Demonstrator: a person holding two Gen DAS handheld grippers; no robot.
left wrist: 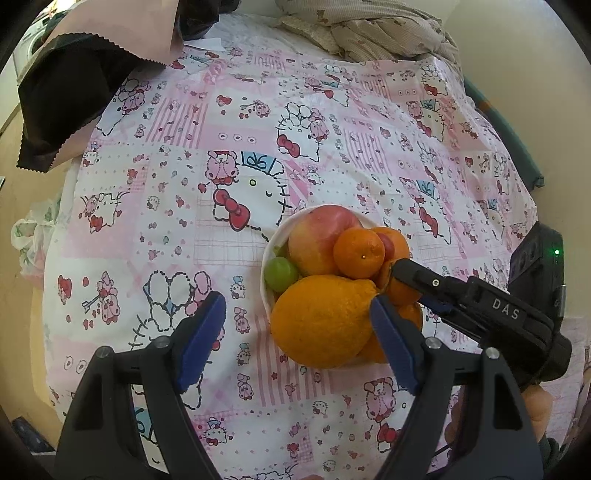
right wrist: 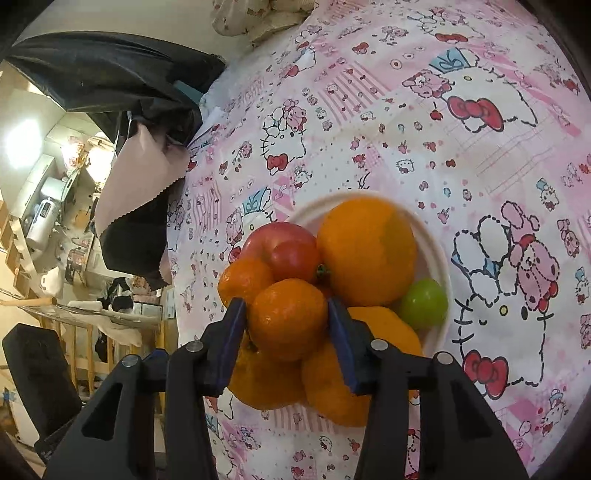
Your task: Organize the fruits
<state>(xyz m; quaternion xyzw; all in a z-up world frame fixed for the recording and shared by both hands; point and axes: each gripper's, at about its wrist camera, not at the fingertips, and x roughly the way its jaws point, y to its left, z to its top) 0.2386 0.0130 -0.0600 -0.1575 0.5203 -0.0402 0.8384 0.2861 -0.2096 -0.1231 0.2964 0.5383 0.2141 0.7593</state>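
Pink cartoon-print cloth (left wrist: 229,206) covers the bed; crumpled bedding (left wrist: 369,33) lies at its far edge and a black-and-pink fabric (left wrist: 74,92) at its far left corner. White bowl (left wrist: 266,258), near the cloth's middle, holds piled fruit: a large orange (left wrist: 321,321), an apple (left wrist: 317,236), a green grape (left wrist: 281,273) against the rim, and several mandarins. Left gripper (left wrist: 295,332) hovers at the bowl's near edge, fingers spread and holding nothing. Right gripper (right wrist: 286,332) reaches in from the right, its blue pads (right wrist: 229,343) pinching one mandarin (right wrist: 286,317) atop the pile.
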